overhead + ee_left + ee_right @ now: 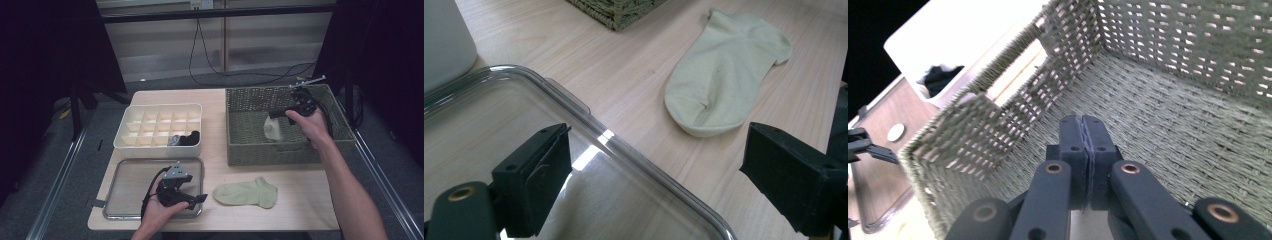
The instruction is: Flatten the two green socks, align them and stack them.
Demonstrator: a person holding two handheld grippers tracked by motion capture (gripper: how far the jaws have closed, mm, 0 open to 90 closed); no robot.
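1. High view: nearest to the person, the left gripper (192, 199) rests over the clear tray (125, 172) at the near left of the table (220, 102). Its jaws stand wide apart with nothing between them; in the left gripper view one jaw is above the tray and the other is above the bare wood.
2. Just to the right of the tray, a pale green sock (246, 193) lies flat on the table, its toe toward the left gripper. It touches neither gripper.
3. Behind the tray stands a white divided box (160, 111). A dark, folded item (186, 138) sits in one of its near compartments on the right side; I cannot tell exactly what it is.
4. On the far right stands a woven green basket (250, 102). The right gripper (274, 114) is held over it and points to the left. A second pale green sock (273, 130) hangs from its tip, above the basket floor.
5. In the right gripper view the two black jaws are pressed together, and a thin edge shows between them, so this gripper is closed on the second sock.
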